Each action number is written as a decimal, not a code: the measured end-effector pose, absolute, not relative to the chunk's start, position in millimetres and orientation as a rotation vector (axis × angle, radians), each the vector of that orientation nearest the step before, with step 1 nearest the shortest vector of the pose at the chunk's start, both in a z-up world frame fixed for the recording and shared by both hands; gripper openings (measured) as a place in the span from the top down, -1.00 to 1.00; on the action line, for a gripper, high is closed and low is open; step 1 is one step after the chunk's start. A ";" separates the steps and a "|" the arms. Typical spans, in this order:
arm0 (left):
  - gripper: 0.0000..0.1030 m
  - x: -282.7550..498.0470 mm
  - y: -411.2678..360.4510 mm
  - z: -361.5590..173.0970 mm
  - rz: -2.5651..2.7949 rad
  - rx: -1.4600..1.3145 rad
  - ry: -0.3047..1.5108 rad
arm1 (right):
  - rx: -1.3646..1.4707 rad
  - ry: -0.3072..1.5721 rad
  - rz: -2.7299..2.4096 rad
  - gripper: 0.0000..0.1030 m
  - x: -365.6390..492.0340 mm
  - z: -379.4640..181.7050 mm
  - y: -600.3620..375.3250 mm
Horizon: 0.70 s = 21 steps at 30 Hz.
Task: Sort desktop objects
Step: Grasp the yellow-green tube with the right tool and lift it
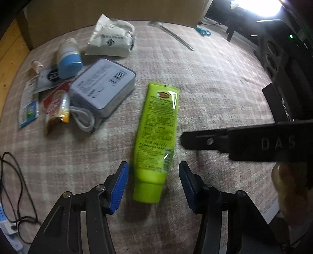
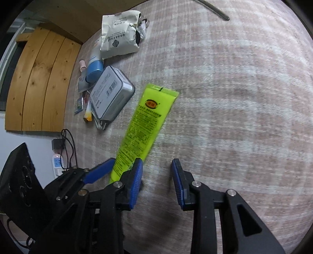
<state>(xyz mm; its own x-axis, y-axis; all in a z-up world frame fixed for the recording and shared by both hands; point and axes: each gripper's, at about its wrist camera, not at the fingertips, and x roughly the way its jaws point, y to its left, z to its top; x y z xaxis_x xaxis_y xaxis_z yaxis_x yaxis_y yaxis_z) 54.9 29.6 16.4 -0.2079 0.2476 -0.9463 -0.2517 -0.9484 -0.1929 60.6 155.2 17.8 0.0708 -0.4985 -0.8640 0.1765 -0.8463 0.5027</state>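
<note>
A lime-green tube [image 1: 156,125] lies flat on the checked pink cloth [image 1: 215,82], its cap [image 1: 147,191] pointing at me. My left gripper [image 1: 154,185] is open and straddles the cap end, with both blue pads standing clear of the tube. A black finger [image 1: 205,140] of my right gripper reaches in from the right, just beside the tube. In the right wrist view the right gripper [image 2: 156,183] is open over bare cloth. There the tube [image 2: 144,121] lies to its left, and its lower end is hidden behind the left finger.
Left of the tube are piled a grey tin [image 1: 103,86], a blue-capped bottle [image 1: 68,58], sachets [image 1: 56,105] and a white cable [image 1: 84,119]. A white pouch [image 1: 109,37], a metal spoon [image 1: 172,33] and a cardboard box [image 1: 97,11] lie farther back. A power strip [image 2: 57,164] sits off the cloth's left edge.
</note>
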 end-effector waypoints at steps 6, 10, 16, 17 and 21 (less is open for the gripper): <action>0.20 51.7 25.8 13.8 2.192 -1.701 -0.042 | 1.870 -0.354 -1.797 0.53 59.4 14.8 141.2; 0.27 44.9 31.5 13.9 2.183 -1.690 -0.048 | 1.866 -0.372 -1.797 0.58 60.1 13.1 137.2; 0.26 43.0 34.7 15.3 2.195 -1.695 -0.097 | 1.826 -0.362 -1.810 0.66 67.2 21.5 144.9; 0.27 45.8 37.8 17.8 2.199 -1.694 -0.096 | 1.819 -0.364 -1.810 0.67 67.2 24.3 147.3; 0.27 49.3 52.5 28.9 2.217 -1.672 -0.088 | 1.783 -0.382 -1.834 0.67 66.5 39.6 162.7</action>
